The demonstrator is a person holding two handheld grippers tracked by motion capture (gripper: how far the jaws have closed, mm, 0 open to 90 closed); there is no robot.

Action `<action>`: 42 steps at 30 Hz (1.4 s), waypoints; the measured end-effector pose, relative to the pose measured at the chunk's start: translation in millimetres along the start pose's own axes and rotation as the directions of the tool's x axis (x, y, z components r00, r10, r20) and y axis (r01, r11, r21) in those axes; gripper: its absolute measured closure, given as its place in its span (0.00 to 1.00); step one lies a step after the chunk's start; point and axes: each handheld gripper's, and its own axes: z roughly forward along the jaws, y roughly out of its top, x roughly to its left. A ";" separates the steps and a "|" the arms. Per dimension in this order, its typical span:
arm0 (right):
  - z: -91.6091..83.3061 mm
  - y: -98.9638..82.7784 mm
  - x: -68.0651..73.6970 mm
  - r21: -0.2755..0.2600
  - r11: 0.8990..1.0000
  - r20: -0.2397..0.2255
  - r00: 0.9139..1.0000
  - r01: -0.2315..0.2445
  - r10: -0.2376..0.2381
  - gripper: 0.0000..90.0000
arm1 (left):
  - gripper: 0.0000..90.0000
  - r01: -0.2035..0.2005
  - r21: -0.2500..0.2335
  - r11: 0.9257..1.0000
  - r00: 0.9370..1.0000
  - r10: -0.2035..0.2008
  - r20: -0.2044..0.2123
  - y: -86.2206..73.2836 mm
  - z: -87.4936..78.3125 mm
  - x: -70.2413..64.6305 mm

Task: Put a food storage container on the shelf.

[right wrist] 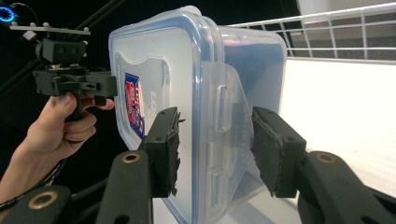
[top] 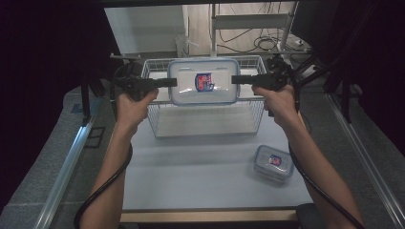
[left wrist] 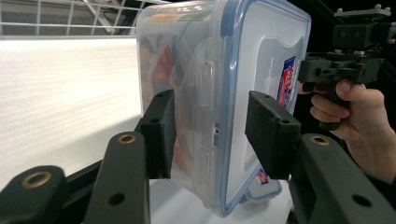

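Note:
A large clear food container [top: 203, 81] with a blue-rimmed lid and a red-and-blue label hangs in the air over a white wire basket [top: 154, 125]. My left gripper [top: 174, 82] clamps its left end and my right gripper [top: 234, 79] its right end, each pointing inward. In the left gripper view the container [left wrist: 224, 93] stands on edge between the jaws of the left gripper [left wrist: 210, 135], one pad on the base and one on the lid. The right gripper [right wrist: 215, 144] grips the container [right wrist: 196, 93] the same way over a side clip.
A small lidded container [top: 273, 163] with the same label lies on the white table [top: 191, 176] at the front right. The basket stands at the back of the table. Dark stands and cables flank both sides.

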 end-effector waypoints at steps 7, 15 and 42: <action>7.9 7.5 -12.4 0.002 1.000 0.009 1.000 -0.027 0.027 0.58 | 0.60 0.025 0.008 1.000 1.000 -0.025 -0.004 9.1 9.2 10.6; 11.8 13.1 -19.3 0.003 0.999 0.012 0.999 -0.047 0.047 0.58 | 0.60 0.052 0.007 0.999 0.999 -0.052 0.001 12.9 13.6 16.6; 24.0 22.2 -26.3 -0.002 0.998 0.047 0.997 -0.058 0.058 0.53 | 0.56 0.075 0.012 0.997 0.996 -0.075 -0.039 21.3 20.7 21.5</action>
